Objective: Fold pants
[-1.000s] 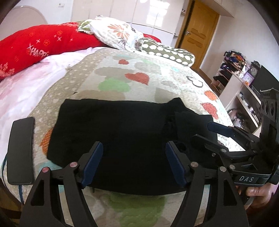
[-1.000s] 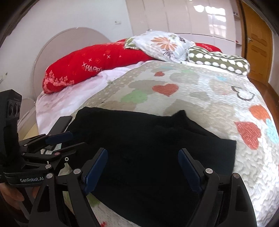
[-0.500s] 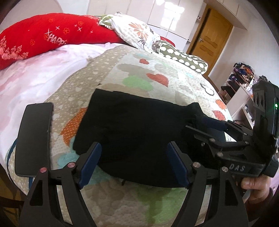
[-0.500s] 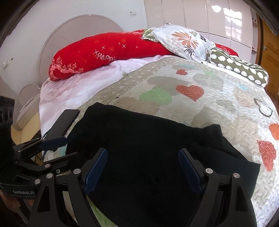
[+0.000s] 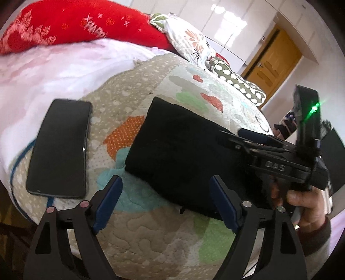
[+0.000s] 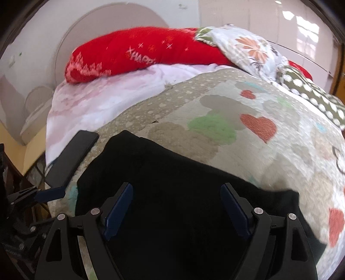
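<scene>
Now black pants [image 5: 185, 150] lying folded on the quilted bed [image 5: 151, 232], left tongs [image 5: 166, 202] widening over the near edge, nothing gripped, right tongs [image 6: 176, 209] hovering released above them, phone [image 5: 60, 148] lying beside.

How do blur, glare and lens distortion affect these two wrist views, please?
Left wrist view: fisheye bulges the quilt, a green light flares on the right gripper, the wardrobe shows glare, the red pillow is smeared. Right wrist view: motion blur softens the pillow and quilt edge; the pants are featureless black.
</scene>
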`<action>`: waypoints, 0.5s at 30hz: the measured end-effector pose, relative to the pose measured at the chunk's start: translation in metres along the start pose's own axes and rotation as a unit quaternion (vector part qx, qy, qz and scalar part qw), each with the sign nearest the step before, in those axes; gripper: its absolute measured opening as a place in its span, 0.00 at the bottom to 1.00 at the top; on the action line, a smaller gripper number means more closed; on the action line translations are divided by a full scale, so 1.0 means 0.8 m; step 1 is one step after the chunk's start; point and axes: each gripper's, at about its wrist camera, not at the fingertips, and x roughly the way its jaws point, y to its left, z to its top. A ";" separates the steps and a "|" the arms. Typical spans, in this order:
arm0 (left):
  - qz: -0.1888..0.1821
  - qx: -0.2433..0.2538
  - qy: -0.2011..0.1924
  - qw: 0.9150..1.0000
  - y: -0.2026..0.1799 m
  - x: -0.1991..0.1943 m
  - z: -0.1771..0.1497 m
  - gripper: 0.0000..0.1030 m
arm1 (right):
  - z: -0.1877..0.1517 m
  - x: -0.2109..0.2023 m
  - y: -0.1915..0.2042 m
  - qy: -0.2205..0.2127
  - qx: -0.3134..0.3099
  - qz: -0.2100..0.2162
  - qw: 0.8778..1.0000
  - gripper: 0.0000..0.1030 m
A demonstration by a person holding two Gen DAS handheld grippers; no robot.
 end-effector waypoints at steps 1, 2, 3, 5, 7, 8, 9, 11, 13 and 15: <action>-0.005 -0.005 0.003 1.000 0.001 0.003 0.000 0.81 | 0.005 0.005 0.003 0.003 -0.007 0.000 1.000 0.82; -0.007 -0.008 0.005 1.000 0.001 0.006 -0.002 0.81 | 0.010 0.010 0.006 0.005 -0.013 0.002 1.000 0.82; -0.007 -0.010 0.008 1.000 0.001 0.009 -0.002 0.81 | 0.015 0.015 0.009 0.007 -0.019 0.006 1.000 0.82; -0.009 -0.014 0.014 1.000 0.000 0.015 -0.004 0.81 | 0.025 0.025 0.014 0.011 -0.027 0.012 1.000 0.82; -0.012 -0.021 0.018 1.000 0.002 0.020 -0.004 0.81 | 0.031 0.032 0.019 0.015 -0.033 0.015 0.999 0.82; -0.014 -0.024 0.021 0.999 0.003 0.024 -0.004 0.81 | 0.035 0.037 0.022 0.017 -0.038 0.015 0.999 0.82; -0.013 -0.026 0.023 0.999 0.004 0.026 -0.005 0.81 | 0.037 0.041 0.024 0.020 -0.043 0.017 0.999 0.82; -0.009 -0.029 0.028 0.999 0.005 0.032 -0.005 0.81 | 0.040 0.047 0.029 0.024 -0.050 0.020 0.998 0.82; -0.006 -0.032 0.031 0.999 0.007 0.036 -0.007 0.81 | 0.042 0.052 0.032 0.027 -0.055 0.023 0.998 0.82; -0.003 -0.031 0.030 0.999 0.006 0.038 -0.008 0.81 | 0.044 0.057 0.034 0.031 -0.058 0.029 0.997 0.82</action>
